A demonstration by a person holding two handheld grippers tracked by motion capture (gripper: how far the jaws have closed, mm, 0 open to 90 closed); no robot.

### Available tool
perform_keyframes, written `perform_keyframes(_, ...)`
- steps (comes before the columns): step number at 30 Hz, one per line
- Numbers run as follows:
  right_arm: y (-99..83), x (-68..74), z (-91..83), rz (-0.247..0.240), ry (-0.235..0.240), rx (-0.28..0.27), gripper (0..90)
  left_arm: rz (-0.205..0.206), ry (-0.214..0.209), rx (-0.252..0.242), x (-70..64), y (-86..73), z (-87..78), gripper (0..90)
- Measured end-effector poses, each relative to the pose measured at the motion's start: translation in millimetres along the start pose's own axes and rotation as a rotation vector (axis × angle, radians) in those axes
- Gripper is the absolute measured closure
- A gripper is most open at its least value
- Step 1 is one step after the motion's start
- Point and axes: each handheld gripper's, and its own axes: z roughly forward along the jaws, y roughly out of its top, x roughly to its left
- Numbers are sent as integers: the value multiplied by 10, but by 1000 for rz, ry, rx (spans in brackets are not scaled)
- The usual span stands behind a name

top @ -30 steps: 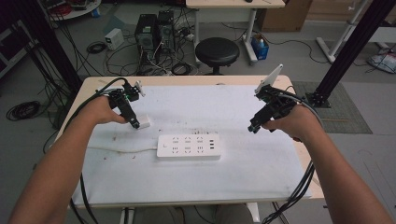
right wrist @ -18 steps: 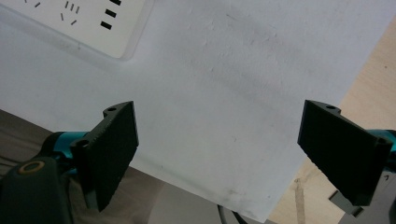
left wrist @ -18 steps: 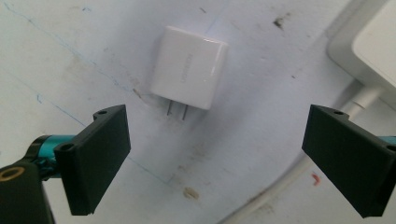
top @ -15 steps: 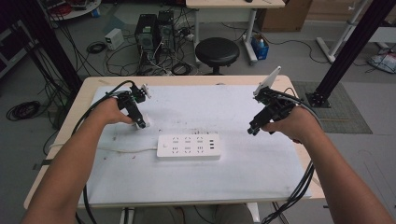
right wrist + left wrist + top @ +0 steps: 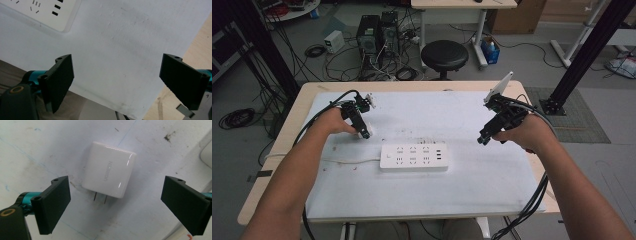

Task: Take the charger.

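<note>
1. Your left gripper (image 5: pixel 113 202) hangs directly over the white charger (image 5: pixel 109 172), jaws spread wide, one on each side of it and neither touching it.
2. The charger lies flat on the white table cover (image 5: pixel 422 112), its two metal prongs (image 5: pixel 100 198) pointing back toward your gripper. Grey lettering runs along its top face.
3. In the high view your left gripper (image 5: pixel 362 131) sits at the left part of the cover, with the charger (image 5: pixel 362 128) just under its tips and mostly hidden by them.
4. The white power strip (image 5: pixel 413 156) lies near the middle of the cover, just beside and to the right of the charger, not touching it. Its cord (image 5: pixel 349 161) runs off leftward.
5. Your right gripper (image 5: pixel 482 140) is held above the right part of the cover, well apart from the charger. In its own view the right gripper (image 5: pixel 116 80) has its jaws spread with nothing between them, bare cover below and a corner of the power strip (image 5: pixel 42 12) at upper left.
</note>
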Motion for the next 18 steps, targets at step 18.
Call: perform_keyframes(18, 3, -14, 14, 0, 5, -3, 118, 20, -17, 6, 93, 26, 205, 132)
